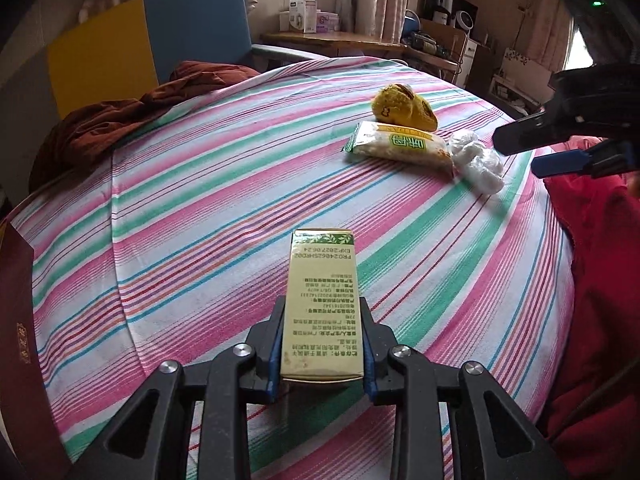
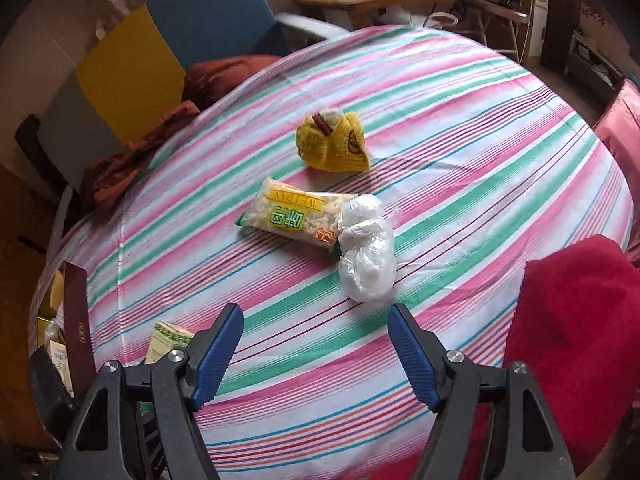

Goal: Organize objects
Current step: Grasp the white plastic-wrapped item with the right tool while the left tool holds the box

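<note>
The left gripper (image 1: 323, 344) is clenched on the rear end of a gold box (image 1: 322, 304) at lower centre of its view, most of the length jutting forward, so a quick swing could lever it loose. The right gripper (image 2: 316, 354) hangs released below the white plastic bundle (image 2: 366, 250) (soft and slippery, likely to squirm away), which touches the noodle packet (image 2: 298, 216) at mid-frame.

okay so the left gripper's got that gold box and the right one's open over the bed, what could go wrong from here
The left gripper clamps only the near end of the gold box, so the long free end could tilt or slip out.

The right gripper points at the white plastic bag, which touches the noodle packet; grabbing the bag may drag the packet, and thin plastic could slide out.
</note>
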`<state>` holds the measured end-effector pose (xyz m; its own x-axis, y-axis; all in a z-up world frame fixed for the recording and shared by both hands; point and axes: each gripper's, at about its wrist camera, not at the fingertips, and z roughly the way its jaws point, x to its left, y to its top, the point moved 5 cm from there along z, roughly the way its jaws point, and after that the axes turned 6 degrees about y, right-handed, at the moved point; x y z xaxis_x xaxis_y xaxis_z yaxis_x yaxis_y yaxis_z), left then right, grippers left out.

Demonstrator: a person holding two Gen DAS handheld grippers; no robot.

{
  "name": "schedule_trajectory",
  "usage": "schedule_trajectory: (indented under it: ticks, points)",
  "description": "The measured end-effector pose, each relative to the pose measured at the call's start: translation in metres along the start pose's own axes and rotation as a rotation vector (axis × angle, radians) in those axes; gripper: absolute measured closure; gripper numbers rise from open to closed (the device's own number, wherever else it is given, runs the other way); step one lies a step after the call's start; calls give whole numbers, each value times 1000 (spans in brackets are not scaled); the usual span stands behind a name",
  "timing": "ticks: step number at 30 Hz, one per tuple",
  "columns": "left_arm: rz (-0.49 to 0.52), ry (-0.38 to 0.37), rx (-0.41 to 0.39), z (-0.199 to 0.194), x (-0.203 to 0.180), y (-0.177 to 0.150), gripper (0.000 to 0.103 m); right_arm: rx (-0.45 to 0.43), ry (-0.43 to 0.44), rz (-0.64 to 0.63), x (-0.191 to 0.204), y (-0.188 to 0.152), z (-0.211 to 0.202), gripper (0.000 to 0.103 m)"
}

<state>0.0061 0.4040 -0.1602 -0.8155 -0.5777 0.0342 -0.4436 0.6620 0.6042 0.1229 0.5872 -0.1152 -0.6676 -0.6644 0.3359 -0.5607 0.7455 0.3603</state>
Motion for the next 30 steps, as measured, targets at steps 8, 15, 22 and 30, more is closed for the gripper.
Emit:
schedule_trajectory:
  ticks: [8,15,22,30]
  points:
    - [-7,-5,-8,1,1,1,71,95,-50,-10,-9,14,28,31]
    - [1,-6,-25,1,1,0,71,152,-81,2,-14,21,47,32]
    - [-6,-24,-29,0,4,-1,73,190,-86,49,-23,26,67,46]
    - [-19,-34,-25,-5,6,-4,73,151,-106,99,-34,27,52,47]
